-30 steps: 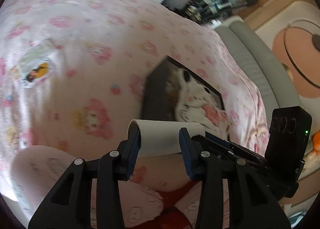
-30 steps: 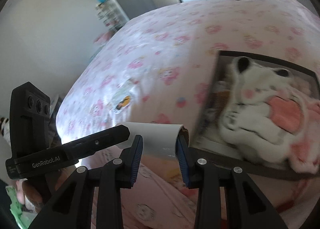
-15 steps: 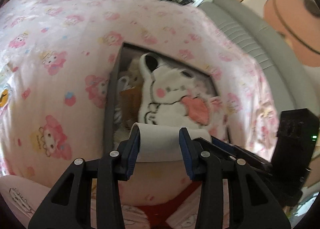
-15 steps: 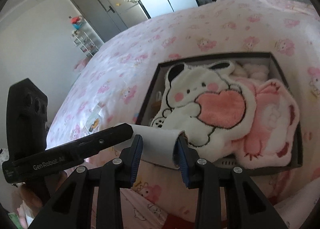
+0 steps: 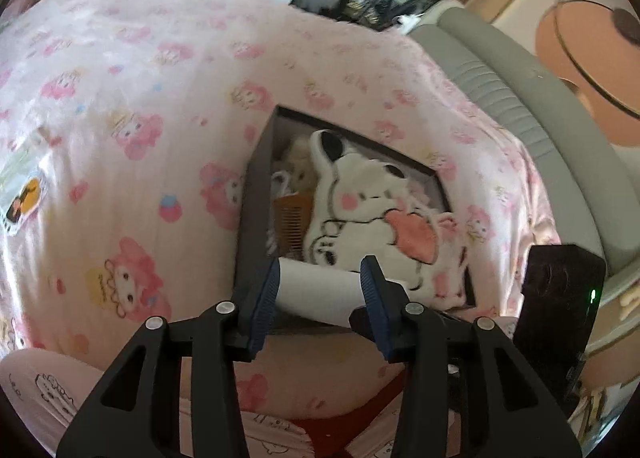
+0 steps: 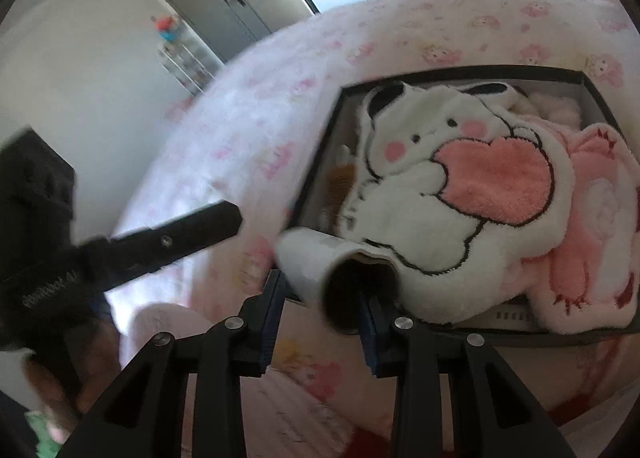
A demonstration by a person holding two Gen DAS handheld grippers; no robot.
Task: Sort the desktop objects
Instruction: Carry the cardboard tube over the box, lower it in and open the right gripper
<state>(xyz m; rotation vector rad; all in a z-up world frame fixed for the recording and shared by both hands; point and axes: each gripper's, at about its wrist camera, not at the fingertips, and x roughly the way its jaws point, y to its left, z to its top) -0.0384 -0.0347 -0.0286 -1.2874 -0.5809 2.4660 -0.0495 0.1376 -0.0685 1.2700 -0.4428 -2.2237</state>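
Observation:
A white cardboard roll [image 5: 316,292] is held between both grippers just above the near edge of a black box [image 5: 256,194]. My left gripper [image 5: 320,298] is shut on one end of the roll. My right gripper [image 6: 320,298] is shut on the other end, whose open dark mouth [image 6: 344,294] faces the camera, tilted. The box [image 6: 320,162] holds a white plush dog towel with a pink heart [image 6: 460,186], a pink towel [image 6: 592,226] and a brown comb [image 5: 294,220].
The box sits on a pink cartoon-print sheet [image 5: 132,130]. A small snack packet [image 5: 20,198] lies on the sheet at far left. A grey sofa edge [image 5: 532,98] runs along the right. Grey doors [image 6: 224,18] and a shelf stand beyond.
Both grippers carried the roll from over the open sheet to the box's near edge. The roll has tilted in the right wrist view, so that its open end now faces the camera.

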